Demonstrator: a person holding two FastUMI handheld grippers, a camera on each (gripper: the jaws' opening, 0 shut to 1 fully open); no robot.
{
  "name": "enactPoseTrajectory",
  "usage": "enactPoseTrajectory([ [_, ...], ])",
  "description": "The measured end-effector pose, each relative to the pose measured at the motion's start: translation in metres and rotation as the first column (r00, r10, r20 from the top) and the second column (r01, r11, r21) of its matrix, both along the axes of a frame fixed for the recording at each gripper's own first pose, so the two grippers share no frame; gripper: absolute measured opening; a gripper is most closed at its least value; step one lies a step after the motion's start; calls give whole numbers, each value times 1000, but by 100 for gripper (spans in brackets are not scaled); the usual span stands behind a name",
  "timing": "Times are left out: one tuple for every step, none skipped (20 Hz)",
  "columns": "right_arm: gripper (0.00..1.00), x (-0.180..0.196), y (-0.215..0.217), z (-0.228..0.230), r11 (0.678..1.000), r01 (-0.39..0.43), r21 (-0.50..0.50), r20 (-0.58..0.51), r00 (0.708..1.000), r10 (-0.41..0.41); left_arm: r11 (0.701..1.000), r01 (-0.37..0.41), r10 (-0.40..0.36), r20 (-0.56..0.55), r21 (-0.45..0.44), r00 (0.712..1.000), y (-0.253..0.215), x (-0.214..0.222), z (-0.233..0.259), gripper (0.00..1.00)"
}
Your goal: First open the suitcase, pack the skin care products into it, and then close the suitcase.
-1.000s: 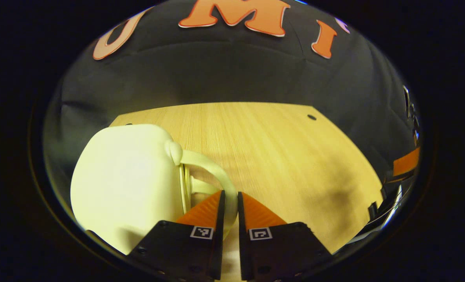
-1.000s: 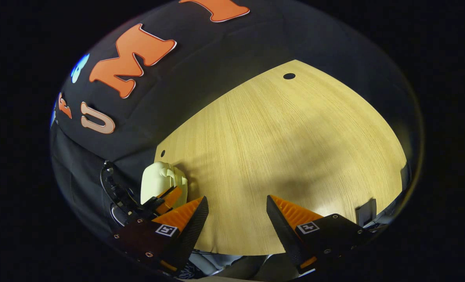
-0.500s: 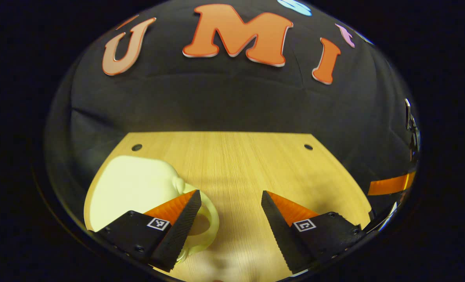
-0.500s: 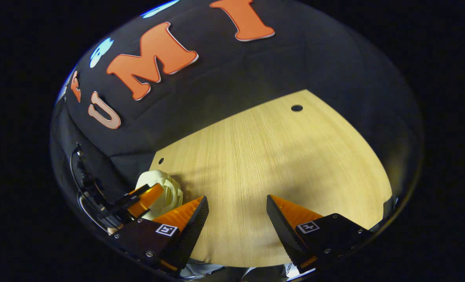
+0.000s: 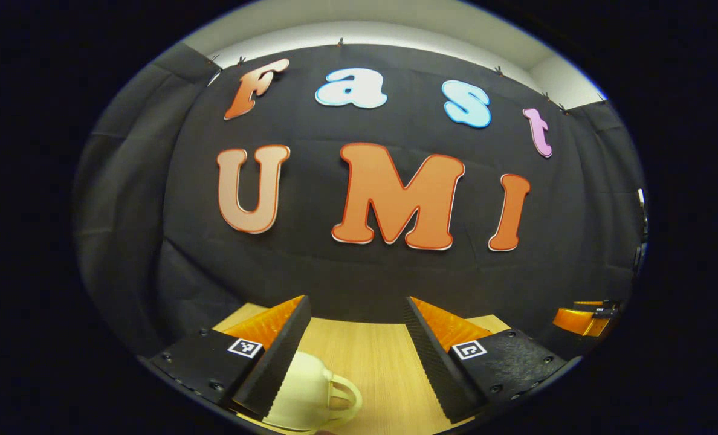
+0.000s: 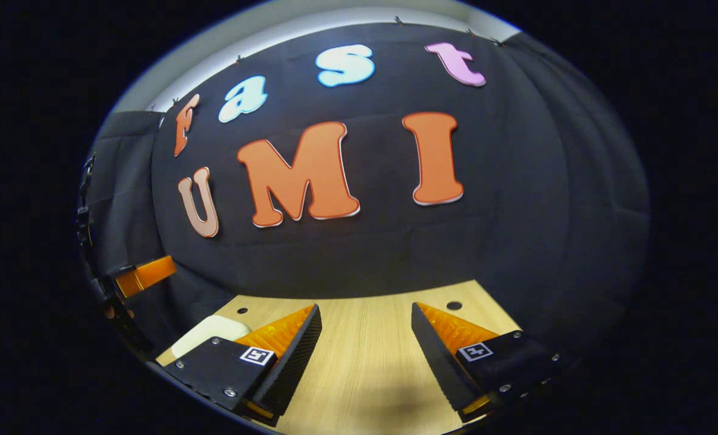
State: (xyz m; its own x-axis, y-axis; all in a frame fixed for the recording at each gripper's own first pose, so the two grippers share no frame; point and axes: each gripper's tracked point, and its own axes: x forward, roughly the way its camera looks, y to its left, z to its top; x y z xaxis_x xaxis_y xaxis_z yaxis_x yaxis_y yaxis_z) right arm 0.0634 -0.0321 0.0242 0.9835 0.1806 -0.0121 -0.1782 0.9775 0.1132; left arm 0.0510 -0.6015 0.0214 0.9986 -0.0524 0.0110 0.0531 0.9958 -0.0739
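A small cream suitcase (image 5: 307, 396) with a looped handle (image 5: 342, 396) stands shut on the wooden table (image 5: 377, 362), low in the left gripper view. My left gripper (image 5: 355, 302) hangs open above it, its left finger crossing in front of the case. In the right gripper view the suitcase (image 6: 205, 334) lies at the lower left, partly behind my right gripper's left finger. My right gripper (image 6: 365, 309) is open over bare table (image 6: 365, 362) with nothing between its fingers. The left gripper (image 6: 144, 275) appears at the far left edge there, lifted well above the case.
The black cloth wall rises just behind the table's far edge. A small round hole (image 6: 454, 306) marks the tabletop near its back right corner, another hole (image 6: 242, 310) near the back left. The other gripper (image 5: 585, 317) pokes in at the right edge of the left gripper view.
My left gripper let go of the suitcase handle, opened and rose, tilting up toward the wall. My right gripper, open throughout, also lifted and tilted up.
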Motion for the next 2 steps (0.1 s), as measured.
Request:
enactPoseTrajectory([
  [95,-5,1,5,1000,0,-6,32,999,0,1000,-5,5,11,6,1000,0,2,0,98],
  [95,-9,3,10,1000,2,-10,61,998,-2,1000,-16,16,19,12,1000,2,4,0,98],
])
